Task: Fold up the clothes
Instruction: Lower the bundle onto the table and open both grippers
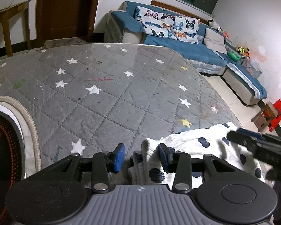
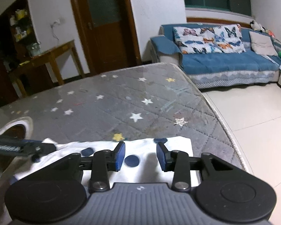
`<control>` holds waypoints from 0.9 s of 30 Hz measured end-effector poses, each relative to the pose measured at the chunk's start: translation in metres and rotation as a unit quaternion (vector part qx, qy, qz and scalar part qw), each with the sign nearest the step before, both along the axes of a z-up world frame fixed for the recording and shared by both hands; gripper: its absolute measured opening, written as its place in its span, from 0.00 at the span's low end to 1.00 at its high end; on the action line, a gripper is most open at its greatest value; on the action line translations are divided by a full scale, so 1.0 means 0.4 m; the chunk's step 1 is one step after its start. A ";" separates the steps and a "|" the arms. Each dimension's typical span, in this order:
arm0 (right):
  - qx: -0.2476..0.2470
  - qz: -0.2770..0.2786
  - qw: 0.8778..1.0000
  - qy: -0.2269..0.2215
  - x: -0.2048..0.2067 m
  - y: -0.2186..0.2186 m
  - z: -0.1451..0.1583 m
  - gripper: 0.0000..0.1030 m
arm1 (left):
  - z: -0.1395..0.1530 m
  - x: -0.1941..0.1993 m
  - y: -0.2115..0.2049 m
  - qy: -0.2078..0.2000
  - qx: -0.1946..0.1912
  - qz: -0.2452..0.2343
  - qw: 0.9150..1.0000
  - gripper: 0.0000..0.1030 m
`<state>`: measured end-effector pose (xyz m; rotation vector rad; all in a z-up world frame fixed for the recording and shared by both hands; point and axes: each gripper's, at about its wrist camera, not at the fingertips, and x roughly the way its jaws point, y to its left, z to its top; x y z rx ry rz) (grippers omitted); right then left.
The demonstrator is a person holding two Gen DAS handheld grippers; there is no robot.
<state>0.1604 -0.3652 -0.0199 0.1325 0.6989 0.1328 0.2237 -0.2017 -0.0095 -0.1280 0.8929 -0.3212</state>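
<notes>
A white garment (image 1: 196, 142) with dark blue dots lies near the front edge of the grey quilted star-patterned surface (image 1: 103, 93). My left gripper (image 1: 141, 157) is open over the garment's left end. A bunched ribbed hem (image 1: 140, 161) stands between its blue pads, close against the right pad and apart from the left pad. In the right wrist view my right gripper (image 2: 141, 155) is open just above the flat garment (image 2: 170, 146), with nothing pinched. Each gripper shows blurred in the other's view, the right gripper (image 1: 252, 144) at the right and the left gripper (image 2: 18, 147) at the left.
A round dark appliance with a white rim (image 1: 1, 140) sits on the surface at the left. Beyond the surface stand a blue sofa (image 2: 224, 63) with butterfly pillows, a wooden door (image 2: 103, 28) and a wooden side table (image 2: 46, 56). Tiled floor (image 2: 252, 121) and a red stool (image 1: 275, 112) lie to the right.
</notes>
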 end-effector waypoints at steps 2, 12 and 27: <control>0.000 0.011 1.000 -0.001 -0.030 0.011 0.006 0.40 | 0.004 -0.008 -0.003 -0.005 0.005 -0.001 1.000 0.43; -0.017 0.018 1.000 -0.005 -0.174 0.059 -0.022 0.50 | 0.009 -0.047 -0.019 -0.032 0.038 -0.008 0.999 0.48; -0.042 -0.006 0.999 -0.018 -0.257 0.073 -0.028 0.58 | 0.017 -0.080 -0.029 -0.060 0.067 -0.014 0.996 0.52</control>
